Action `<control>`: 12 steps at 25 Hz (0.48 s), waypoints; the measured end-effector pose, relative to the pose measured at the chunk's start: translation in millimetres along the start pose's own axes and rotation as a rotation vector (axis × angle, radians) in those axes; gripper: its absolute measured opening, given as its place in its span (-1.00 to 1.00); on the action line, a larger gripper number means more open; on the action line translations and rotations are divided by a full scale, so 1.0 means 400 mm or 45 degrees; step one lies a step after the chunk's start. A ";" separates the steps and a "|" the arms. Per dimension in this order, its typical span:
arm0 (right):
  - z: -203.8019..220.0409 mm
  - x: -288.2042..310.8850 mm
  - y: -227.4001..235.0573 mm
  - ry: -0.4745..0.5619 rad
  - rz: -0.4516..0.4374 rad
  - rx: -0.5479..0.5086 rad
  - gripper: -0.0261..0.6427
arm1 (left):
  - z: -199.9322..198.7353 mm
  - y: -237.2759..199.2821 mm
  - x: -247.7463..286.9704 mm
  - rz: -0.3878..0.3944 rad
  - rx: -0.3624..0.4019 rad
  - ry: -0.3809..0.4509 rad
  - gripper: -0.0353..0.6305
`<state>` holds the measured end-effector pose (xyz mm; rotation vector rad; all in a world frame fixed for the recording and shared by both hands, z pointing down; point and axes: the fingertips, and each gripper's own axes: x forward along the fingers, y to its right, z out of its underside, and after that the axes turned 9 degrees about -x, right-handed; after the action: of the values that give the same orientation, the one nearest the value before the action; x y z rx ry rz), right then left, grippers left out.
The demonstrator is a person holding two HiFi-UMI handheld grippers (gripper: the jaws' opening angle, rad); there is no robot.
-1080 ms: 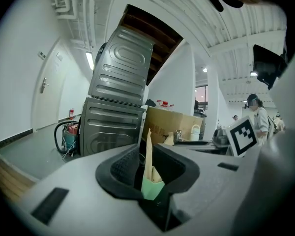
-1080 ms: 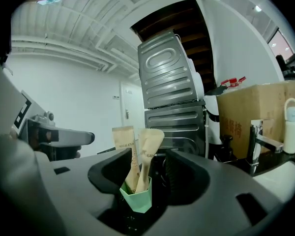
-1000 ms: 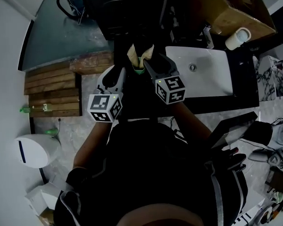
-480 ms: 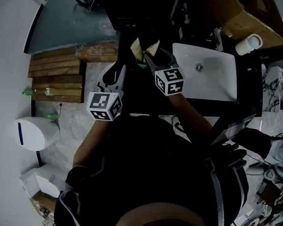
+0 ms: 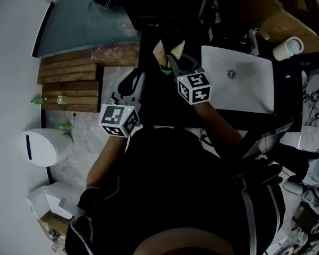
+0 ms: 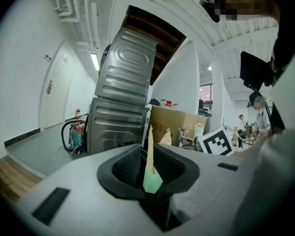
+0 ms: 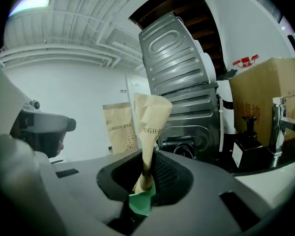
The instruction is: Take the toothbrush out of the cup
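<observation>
White sink (image 5: 247, 94), wooden decking (image 5: 69, 86), perhaps marble floor (image 5: 85, 142)

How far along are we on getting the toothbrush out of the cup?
Done: the left gripper clamps the small green cup between its fingers. In hand: the right gripper has just been closing its fingers onto the tan paper-wrapped toothbrush, whose lower end sits in the cup. Remaining: lift it clear.

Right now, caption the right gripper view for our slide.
Right gripper, jaws just closing, pinches a paper-wrapped toothbrush above a green item.
</observation>
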<state>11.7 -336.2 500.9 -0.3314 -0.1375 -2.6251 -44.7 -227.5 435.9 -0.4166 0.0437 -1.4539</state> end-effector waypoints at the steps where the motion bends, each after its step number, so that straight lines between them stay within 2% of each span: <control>1: 0.000 0.002 -0.002 0.001 0.002 0.001 -0.76 | -0.002 -0.003 0.000 0.002 0.001 -0.001 -0.64; 12: -0.046 -0.011 -0.002 0.038 0.063 0.000 -0.77 | -0.023 -0.023 0.009 0.061 0.011 -0.004 -0.64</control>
<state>11.4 -336.5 481.9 -0.2920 -0.1179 -2.5799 -55.6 -233.7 431.0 -0.4087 0.0444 -1.4059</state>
